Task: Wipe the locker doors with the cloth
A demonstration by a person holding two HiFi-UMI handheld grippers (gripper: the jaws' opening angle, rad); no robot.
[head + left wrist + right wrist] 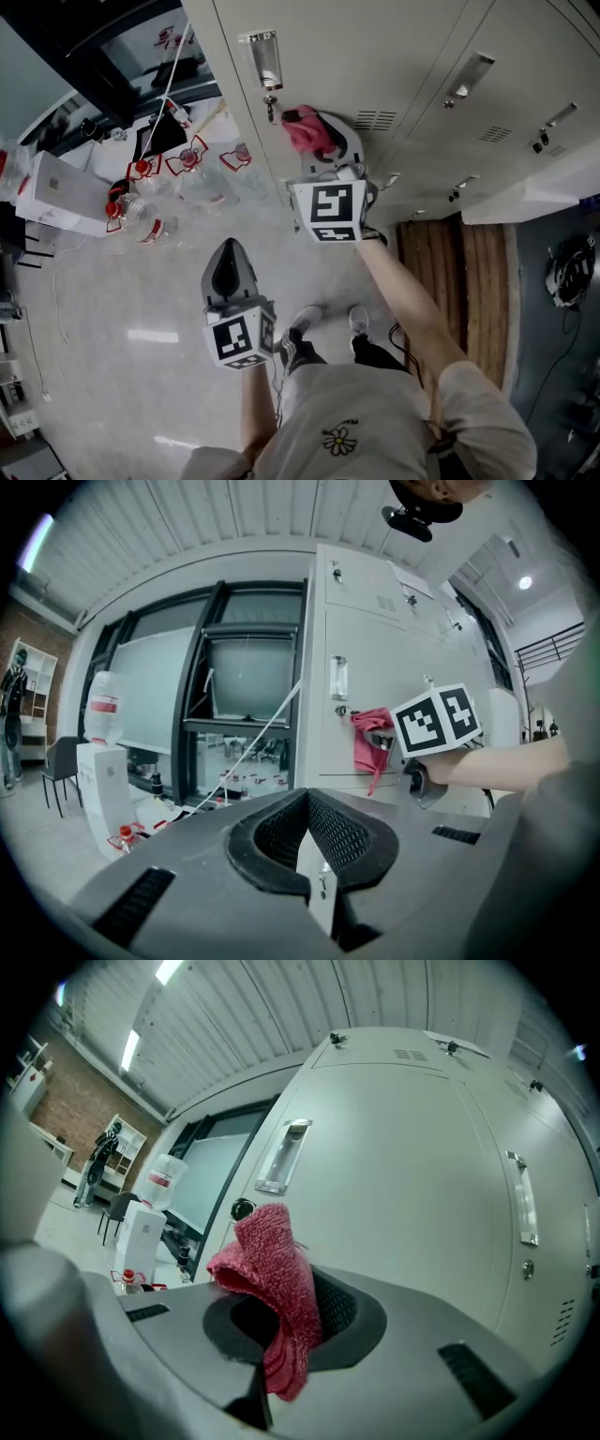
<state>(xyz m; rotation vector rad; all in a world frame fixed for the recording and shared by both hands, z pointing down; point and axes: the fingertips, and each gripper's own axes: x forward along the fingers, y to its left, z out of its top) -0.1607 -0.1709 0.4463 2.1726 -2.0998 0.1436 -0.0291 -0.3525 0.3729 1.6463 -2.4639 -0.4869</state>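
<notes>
Ideally, press the cloth (272, 1260), clamped in the jaws of the right gripper (278, 1326), flat onto the locker door (403, 1194) beside its handle (284, 1155); the left gripper (307, 803) has its jaws closed, empty

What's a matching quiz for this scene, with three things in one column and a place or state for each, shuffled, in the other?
Column one:
1. cloth
2. left gripper
3. bottles

Column two:
A. lying on the floor
B. back from the lockers, nothing between its jaws
C. clamped in the right gripper, up at the locker door

Pairs: 1-C, 2-B, 3-A
</notes>
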